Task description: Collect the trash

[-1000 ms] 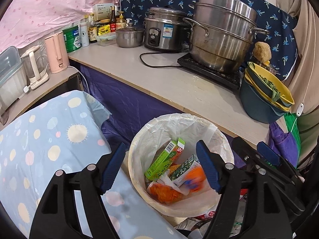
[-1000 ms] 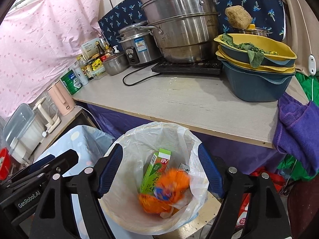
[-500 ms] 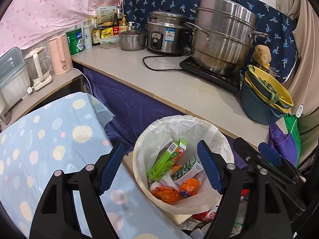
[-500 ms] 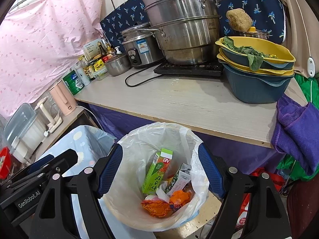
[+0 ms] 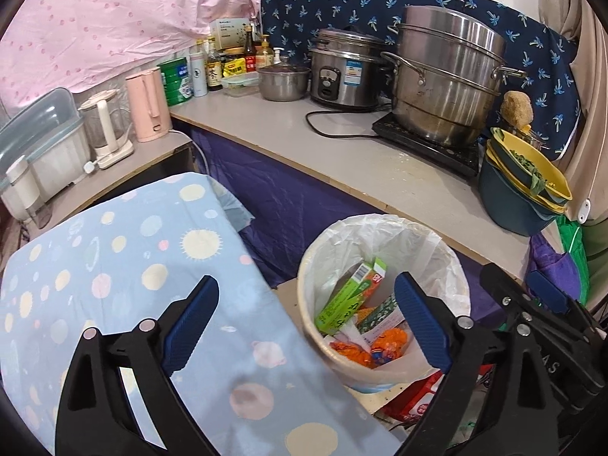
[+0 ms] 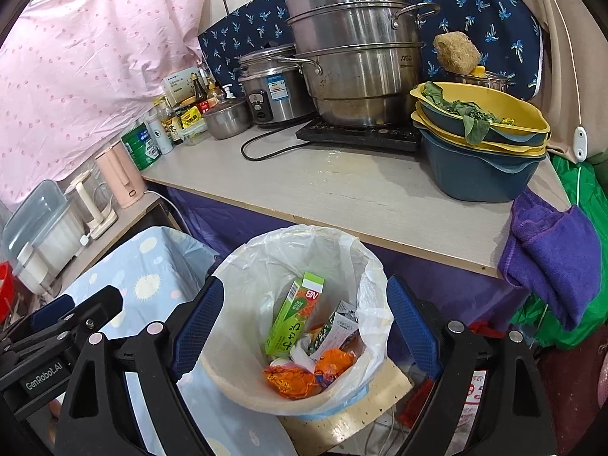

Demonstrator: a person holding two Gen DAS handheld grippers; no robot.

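Note:
A white trash bin (image 5: 309, 285) (image 6: 243, 383) lined with a clear plastic bag stands on the floor below the counter. Inside lie a green carton (image 5: 344, 300) (image 6: 290, 317), a smaller patterned carton (image 6: 334, 332) and crumpled orange wrappers (image 5: 383, 345) (image 6: 304, 376). My left gripper (image 5: 306, 321) hovers over the bin's left side and the cloth edge; its jaws are opening with nothing between them. My right gripper (image 6: 300, 323) hangs above the bin's mouth, its jaws also opening wide and empty. Each gripper shows at the edge of the other's view.
A table under a light blue dotted cloth (image 5: 114, 266) sits left of the bin. The counter (image 6: 342, 186) carries a steel steamer pot (image 6: 353, 57), a rice cooker (image 5: 345, 68), stacked basins (image 6: 482, 144), bottles and a pink kettle (image 5: 146, 102). A purple towel (image 6: 551, 250) hangs at the counter's right end.
The orange wrappers dropped from between the jaws into the bin and settled at its bottom. Both grippers drew back and slightly up from the bin, and their jaws spread wider.

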